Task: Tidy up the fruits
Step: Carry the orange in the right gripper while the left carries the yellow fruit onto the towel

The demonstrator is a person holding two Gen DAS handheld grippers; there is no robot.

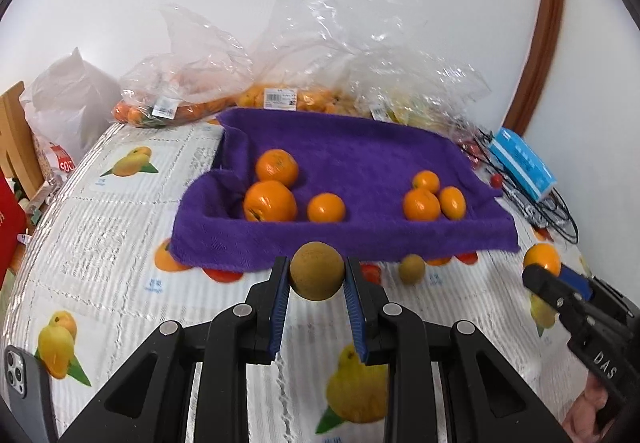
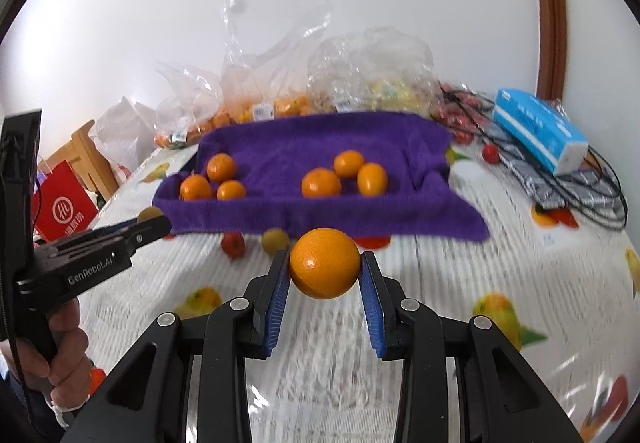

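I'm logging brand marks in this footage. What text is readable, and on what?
"DAS": black right claw body.
"GenRobot.AI": black left claw body.
"SOU", cut off: red-and-white packet.
Red paper bag: characters too blurred.
Bag price stickers, blue tissue box, tablecloth captions: unreadable.

On the counter [image 1: 120, 243], the towel-lined tray [image 1: 340, 243] is the landmark. In it, three oranges [image 1: 270, 201] lie left, three more [image 1: 422, 204] right. Behind it stand fruit bags [image 1: 280, 95]; right of it, a tissue box [image 1: 524, 167]; before it, a small round fruit [image 1: 412, 269].
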